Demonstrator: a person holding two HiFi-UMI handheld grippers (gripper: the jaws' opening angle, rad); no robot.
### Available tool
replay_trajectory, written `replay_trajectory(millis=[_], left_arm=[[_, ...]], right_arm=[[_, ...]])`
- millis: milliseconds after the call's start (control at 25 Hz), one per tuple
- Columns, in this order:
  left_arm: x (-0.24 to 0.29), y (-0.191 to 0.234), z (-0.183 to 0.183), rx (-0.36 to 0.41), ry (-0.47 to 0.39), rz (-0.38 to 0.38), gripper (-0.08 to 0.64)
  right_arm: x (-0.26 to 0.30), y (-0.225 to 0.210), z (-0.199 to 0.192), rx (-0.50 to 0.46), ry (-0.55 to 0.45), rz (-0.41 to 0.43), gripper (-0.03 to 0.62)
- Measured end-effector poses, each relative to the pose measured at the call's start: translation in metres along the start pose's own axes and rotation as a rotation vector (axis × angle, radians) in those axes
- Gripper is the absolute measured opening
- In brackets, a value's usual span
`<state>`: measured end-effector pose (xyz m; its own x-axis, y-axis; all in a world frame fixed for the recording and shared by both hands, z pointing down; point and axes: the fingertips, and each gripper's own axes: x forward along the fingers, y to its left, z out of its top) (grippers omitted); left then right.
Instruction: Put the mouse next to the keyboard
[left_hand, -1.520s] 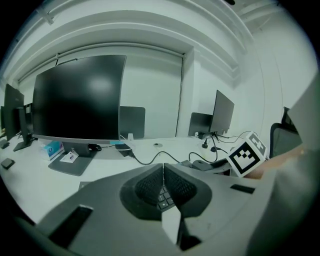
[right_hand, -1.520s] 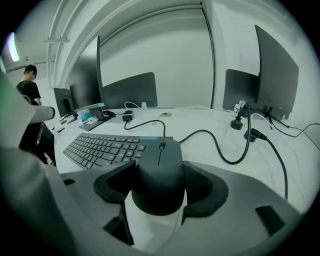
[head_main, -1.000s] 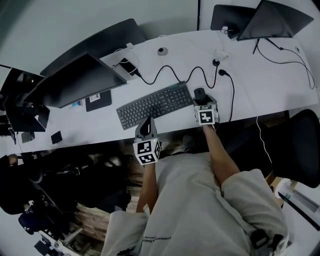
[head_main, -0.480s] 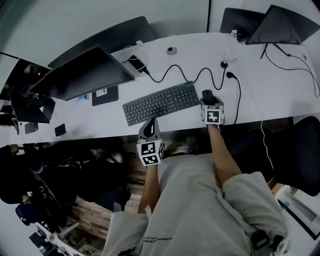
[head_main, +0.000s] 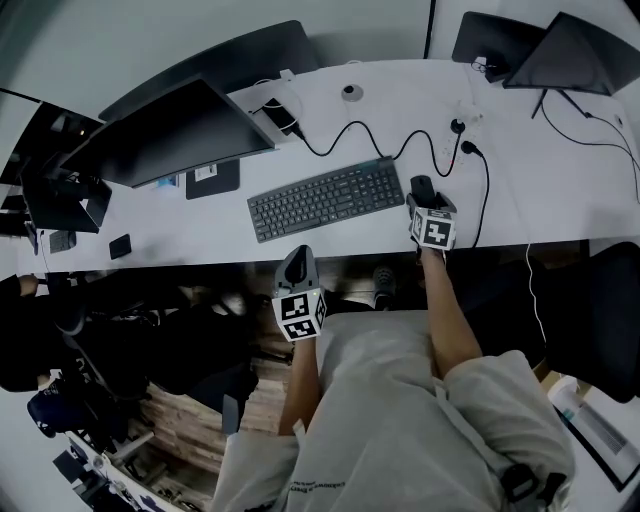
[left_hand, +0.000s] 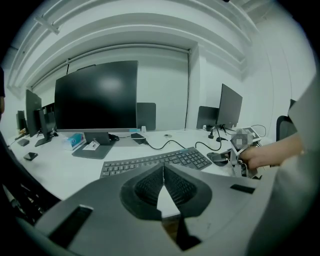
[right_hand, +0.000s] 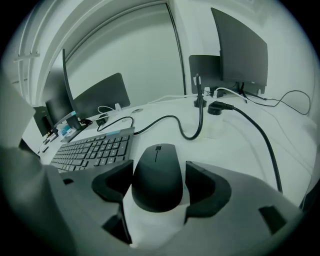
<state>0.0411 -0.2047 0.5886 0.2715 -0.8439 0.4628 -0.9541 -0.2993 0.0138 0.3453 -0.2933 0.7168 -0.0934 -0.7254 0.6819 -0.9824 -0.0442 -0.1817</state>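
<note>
The black mouse (head_main: 423, 187) lies on the white desk (head_main: 560, 180) just right of the black keyboard (head_main: 325, 198). My right gripper (head_main: 424, 197) stands around the mouse (right_hand: 156, 165) with its jaws opening; a gap shows beside the right pad, so nothing is gripped. The keyboard (right_hand: 95, 150) is close on the left of the right gripper (right_hand: 159, 181). My left gripper (head_main: 297, 260) hangs off the desk's front edge, below the keyboard, and holds nothing. In its own view the left gripper (left_hand: 162, 172) is shut, with the keyboard (left_hand: 155, 161) ahead and the mouse (left_hand: 218, 157) at right.
A large monitor (head_main: 170, 130) stands behind the keyboard at left. Black cables (head_main: 400, 150) loop across the desk behind the mouse toward plugs (head_main: 462, 140). More screens (head_main: 565, 50) stand at the back right. A small dark device (head_main: 118, 246) lies near the left front edge.
The left gripper has drawn back a little from the desk's front edge. The right gripper stays around the mouse beside the keyboard. The head view has shifted slightly.
</note>
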Motion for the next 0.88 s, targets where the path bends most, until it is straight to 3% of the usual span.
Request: replay_trajectory(millis=[440, 880], left_arm=[[-0.023, -0.002, -0.033, -0.033, 0.052, 0.007, 0.025], [-0.074, 0.006, -0.040, -0.066, 0.005, 0.051, 0.025]], right_arm=[[-0.019, -0.002, -0.015, 0.025, -0.027, -0.034, 0.336], [-0.071, 0.026, -0.066, -0.006, 0.025, 0.049, 0.310]])
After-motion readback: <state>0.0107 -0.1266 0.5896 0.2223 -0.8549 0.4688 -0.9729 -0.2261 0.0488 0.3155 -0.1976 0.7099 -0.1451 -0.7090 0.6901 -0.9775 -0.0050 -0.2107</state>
